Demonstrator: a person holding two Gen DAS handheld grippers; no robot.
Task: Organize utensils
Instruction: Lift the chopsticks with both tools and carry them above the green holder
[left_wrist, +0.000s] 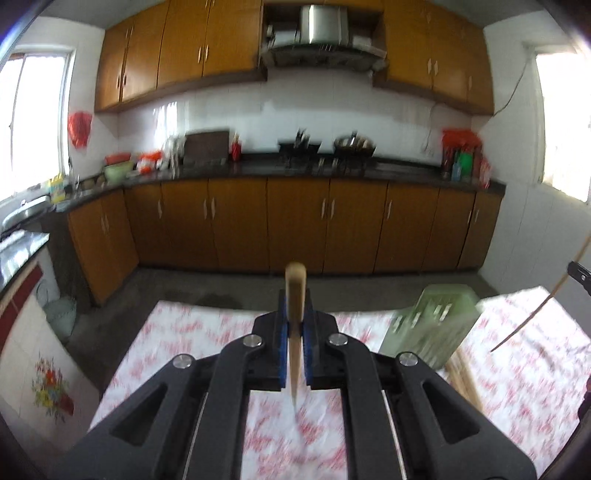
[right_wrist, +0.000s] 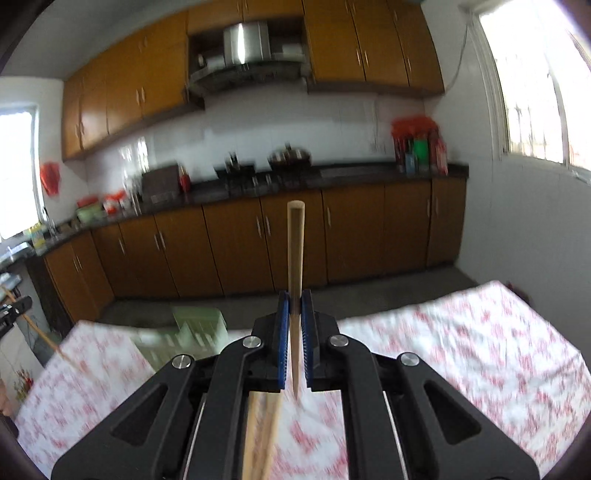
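Blue-padded fingers (left_wrist: 282, 339) of the left gripper (left_wrist: 295, 310) were clamped on a wooden chopstick (left_wrist: 294, 295), held above the red-patterned tablecloth (left_wrist: 166, 354). A second chopstick (right_wrist: 295, 258) was pinched by the right gripper (right_wrist: 294, 310), its butt end raised. A green utensil holder (left_wrist: 428, 325) was seen on the table between both grippers, blurred

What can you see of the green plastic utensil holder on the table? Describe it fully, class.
The pale green plastic utensil holder is a boxy, slotted container, blurred by motion. It sits on the red-and-white patterned tablecloth, seemingly upright near the table's far edge. Nothing visibly touches it besides the cloth; neither gripper reaches it. Its contents cannot be made out.
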